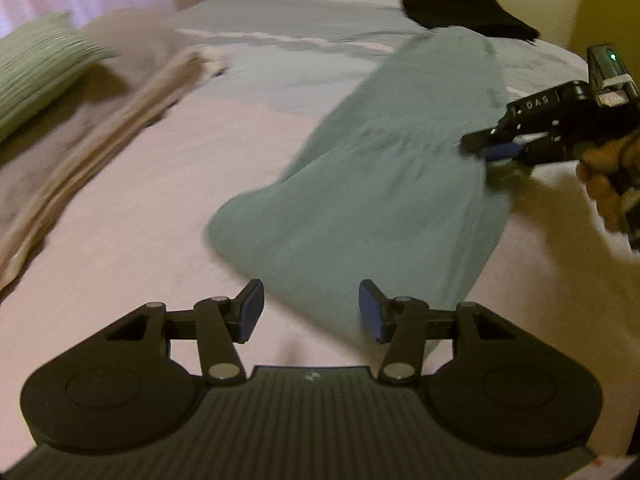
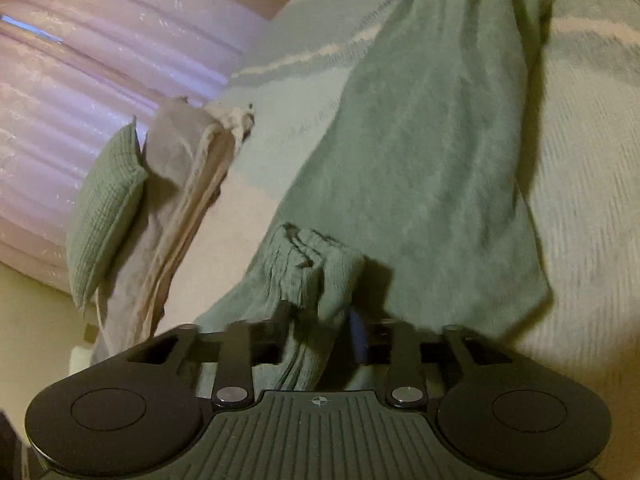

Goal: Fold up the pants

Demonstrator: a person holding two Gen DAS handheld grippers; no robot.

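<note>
The left tool points steeply down over the near part of the bed, its 2 blue pads apart with nothing between them; only pale sheet and the near edge of the pants lie under the gap. The right tool comes in from the right side of the left wrist view, held by a person's hand wrapped around its grip, and its tip sits at the right edge of the pants.

In the right wrist view, a bunched fold of the pants stands up between the right tool's fingers. The fingers stand partly apart, and the blur does not let me tell if the pads still press on the cloth.

The teal pants lie stretched diagonally across the middle of the bed, 1 end toward a black cloth at the far edge. At the left side sit a green pillow and a stack of folded beige cloth, well apart from the pants. Bare sheet lies open between that stack and the pants, and to the right of them.
</note>
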